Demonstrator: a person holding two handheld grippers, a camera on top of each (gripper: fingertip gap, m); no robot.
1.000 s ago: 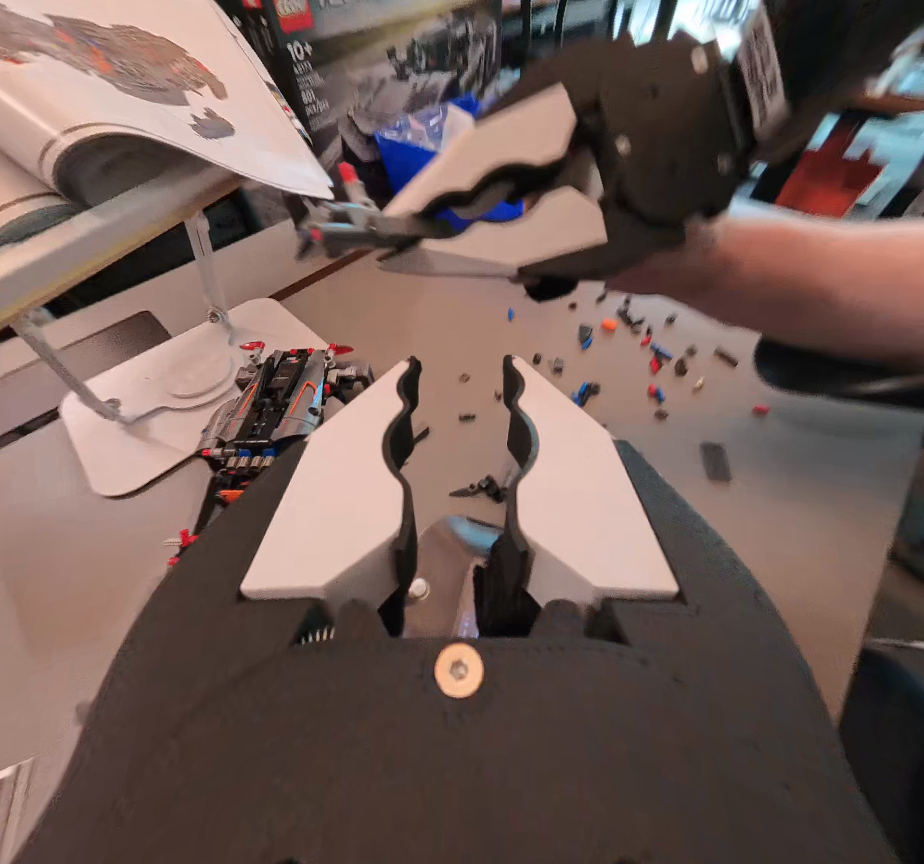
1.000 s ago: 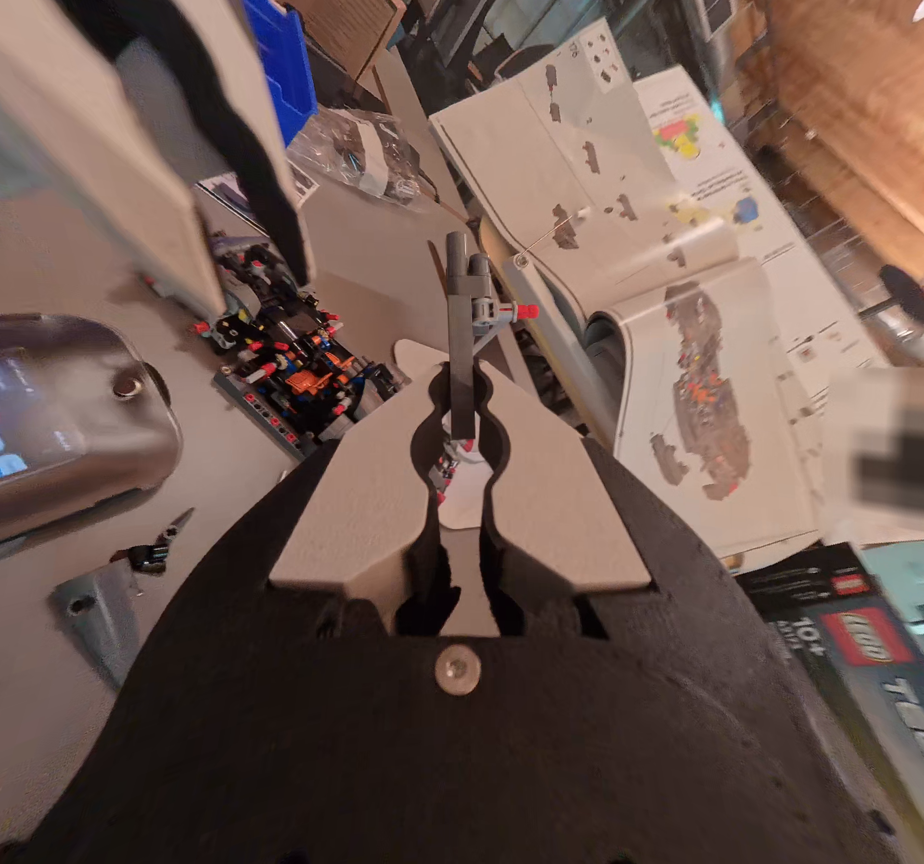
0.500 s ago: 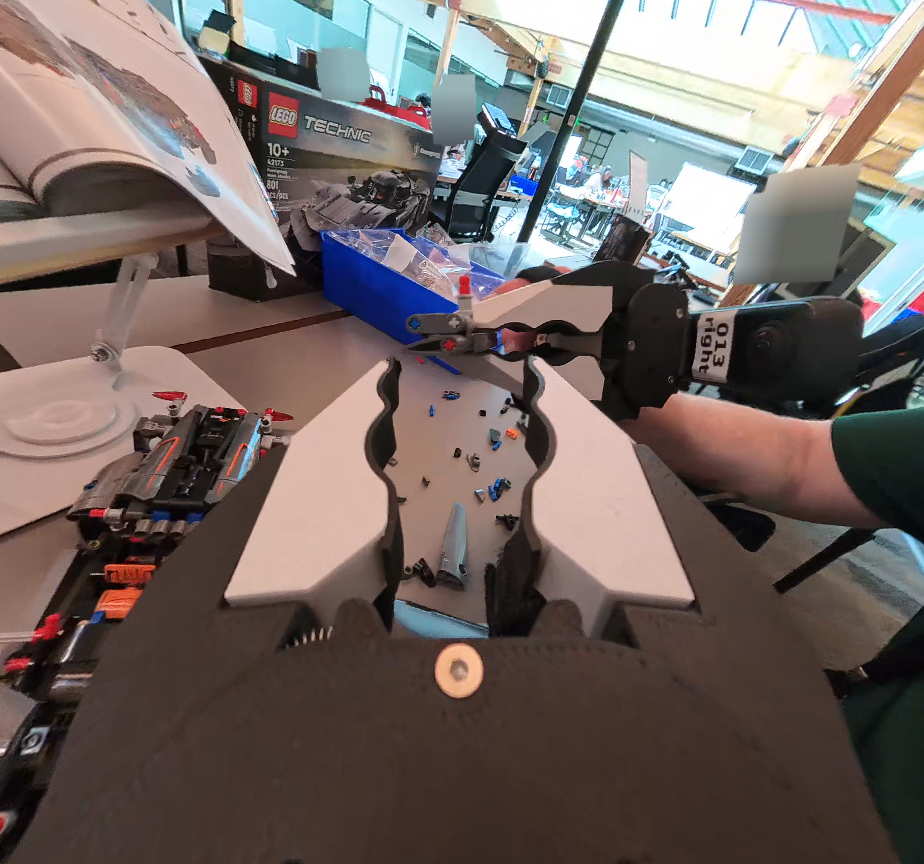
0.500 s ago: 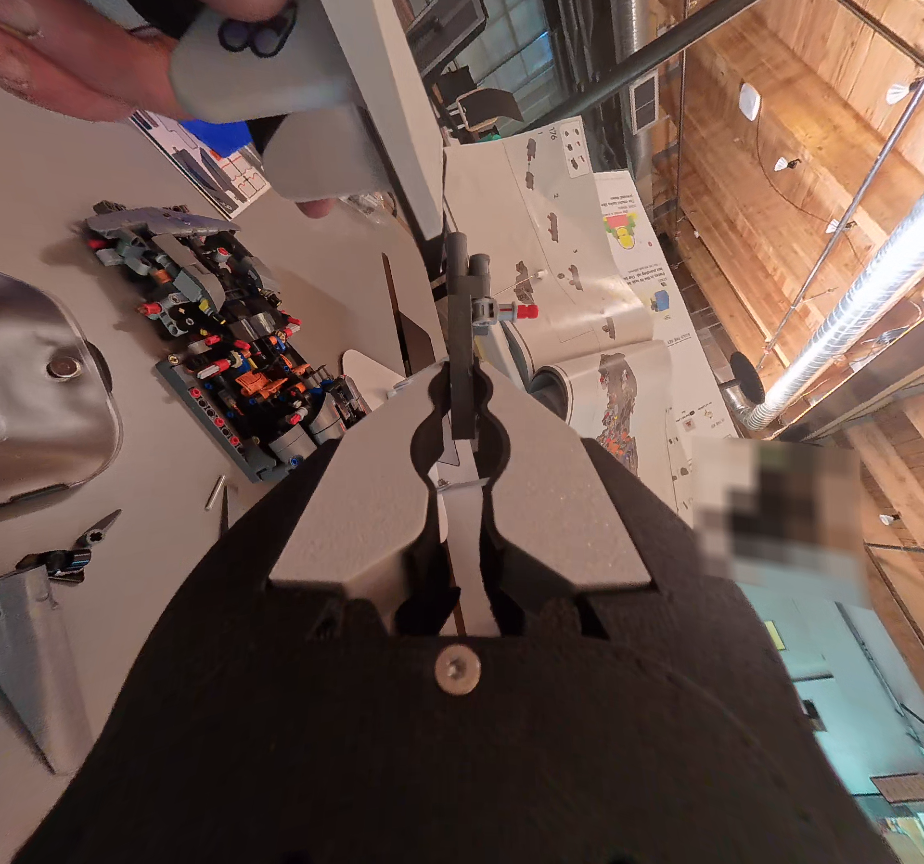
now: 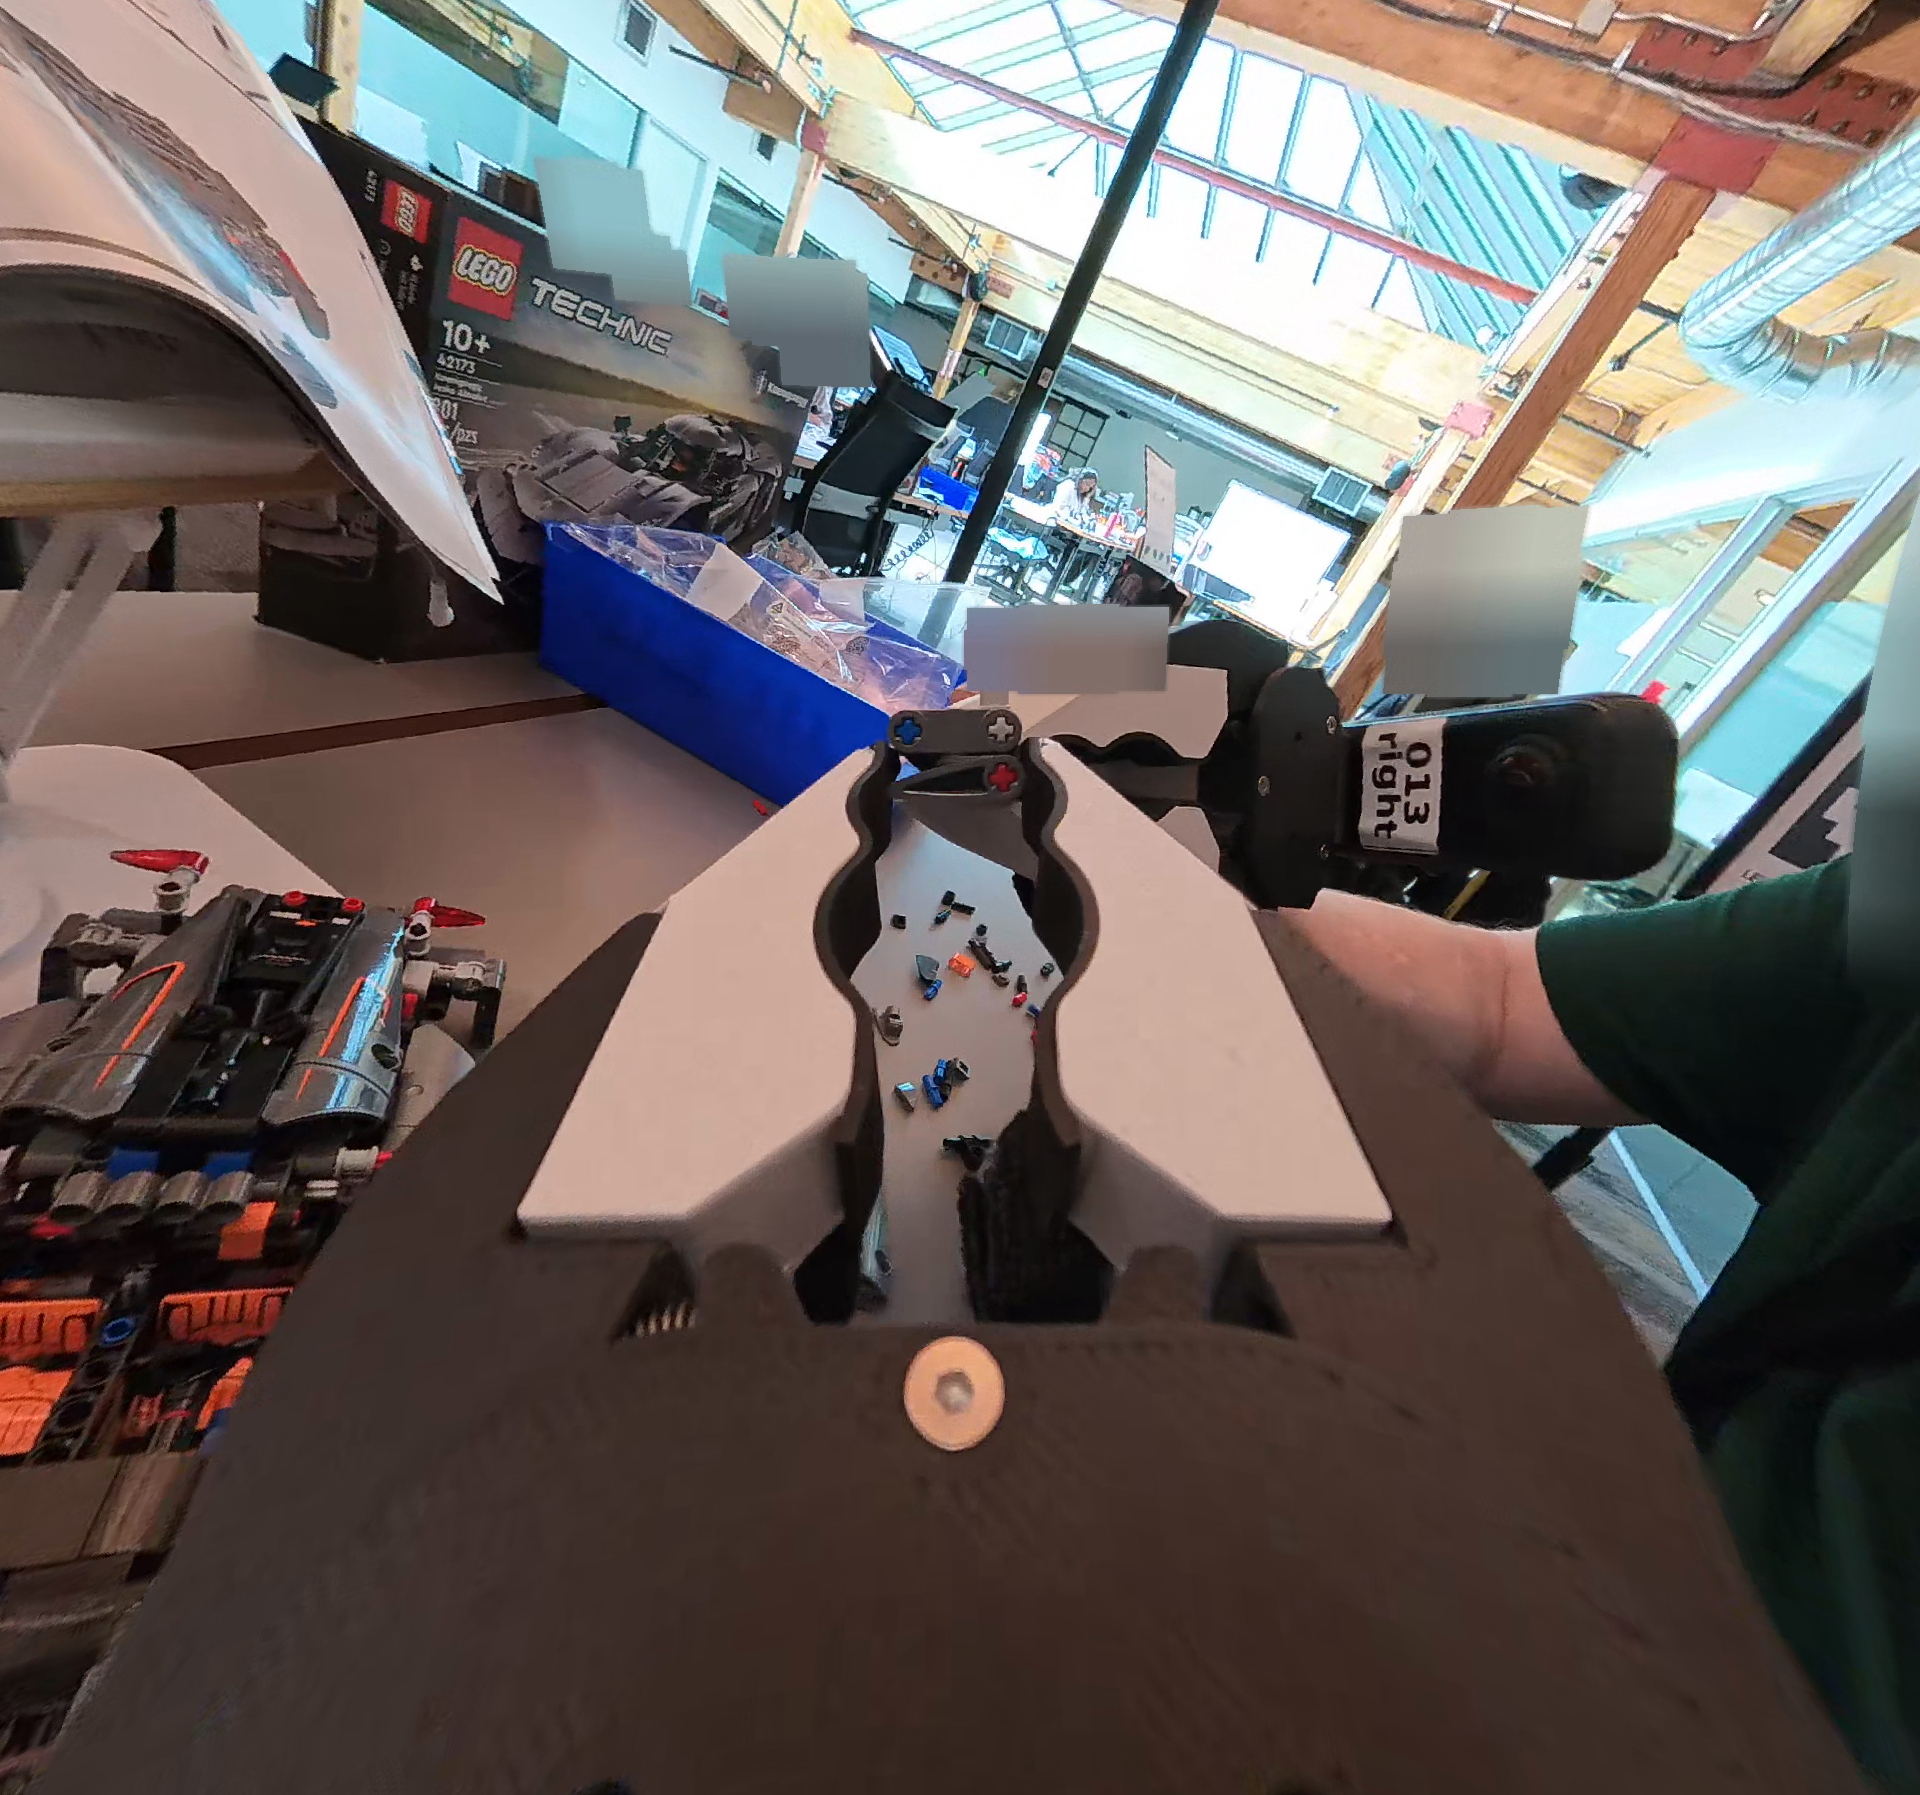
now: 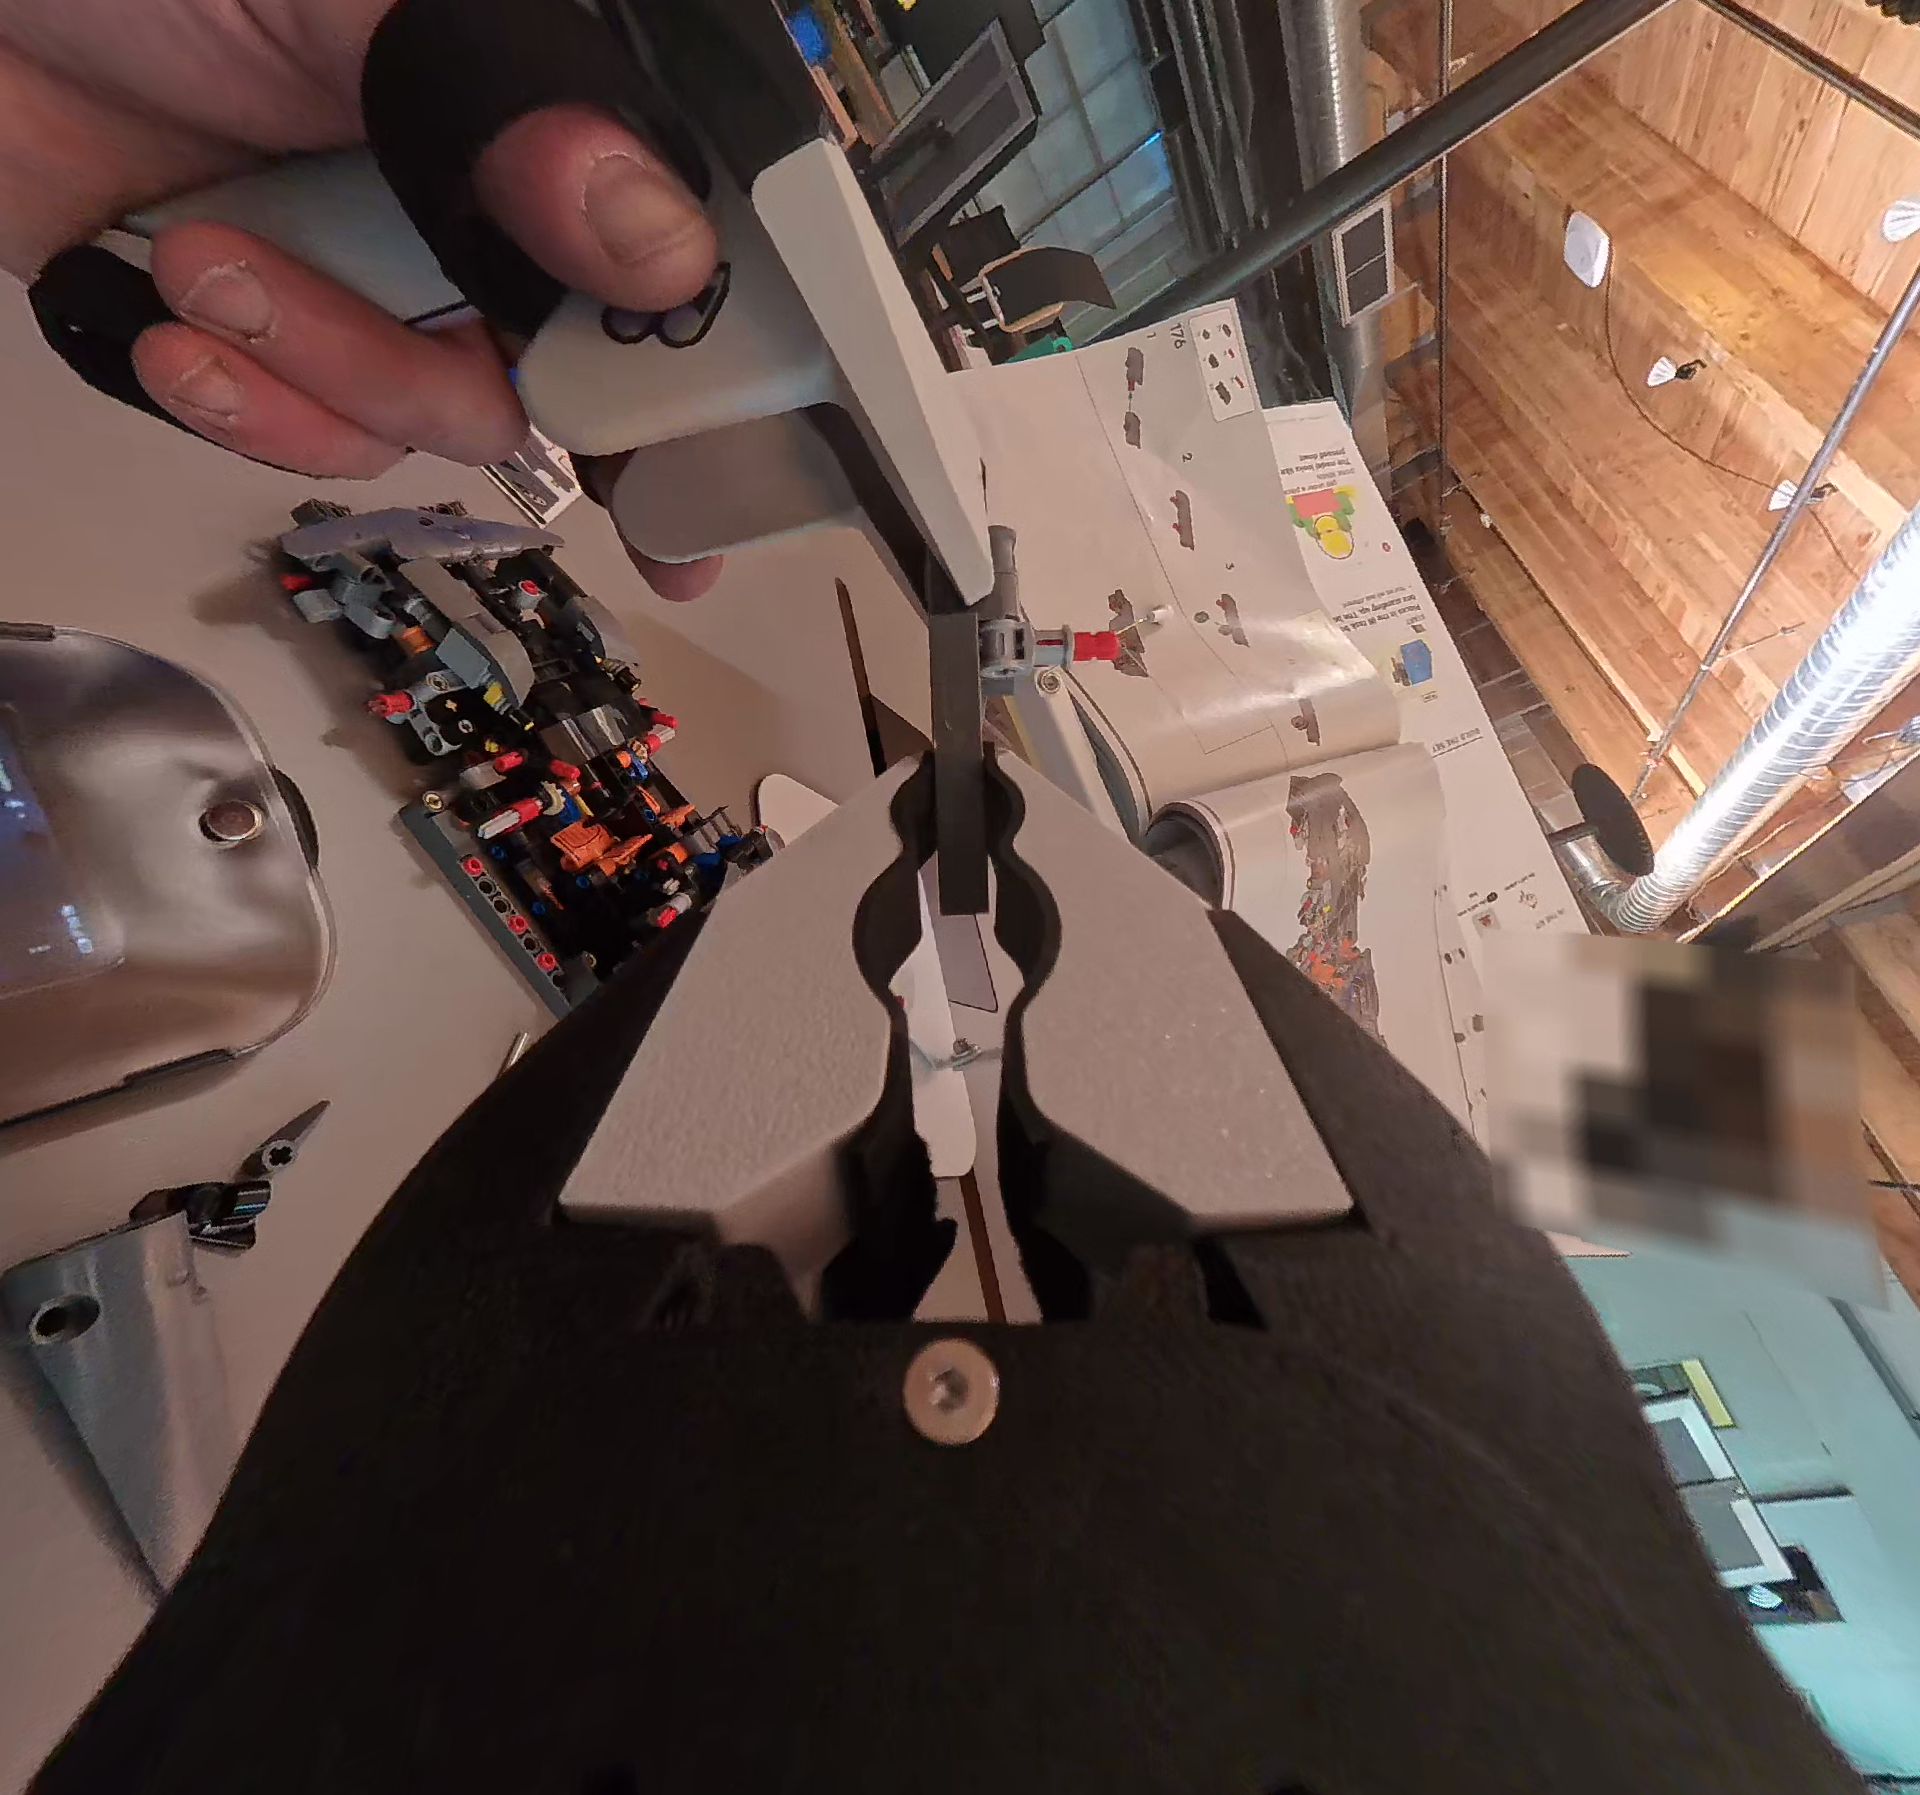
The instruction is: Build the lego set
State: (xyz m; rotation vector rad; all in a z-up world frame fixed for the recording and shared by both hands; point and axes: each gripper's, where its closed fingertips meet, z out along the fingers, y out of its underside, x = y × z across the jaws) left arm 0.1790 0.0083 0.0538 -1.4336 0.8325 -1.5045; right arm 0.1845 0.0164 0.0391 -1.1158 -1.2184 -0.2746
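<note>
My right gripper (image 6: 956, 769) is shut on a dark grey beam (image 6: 958, 810) of a small Lego sub-assembly, with a light grey connector and red pin (image 6: 1049, 646) at its far end. In the left wrist view the sub-assembly (image 5: 956, 748) shows blue, white and red pin ends, held up above the table. My left gripper (image 5: 961, 758) has its fingertips pressed against both sides of it. The right gripper (image 5: 1081, 743) reaches in from the right. The left gripper (image 6: 951, 582) comes in from the upper left. The partly built black, grey and orange car (image 5: 208, 1018) lies on the table (image 5: 468, 810), left of both grippers.
An open instruction book (image 5: 156, 239) on a stand overhangs the left; the set's box (image 5: 582, 374) and a blue bin of bags (image 5: 707, 675) stand behind. Loose small pieces (image 5: 956, 997) lie scattered below the grippers. A grey panel (image 6: 114, 1350) lies near the front. Less than 4 cm separates the two grippers' tips.
Both grippers rose and tilted up from the table. The right gripper brought the sub-assembly between my left fingers, and the left jaws narrowed onto it.
</note>
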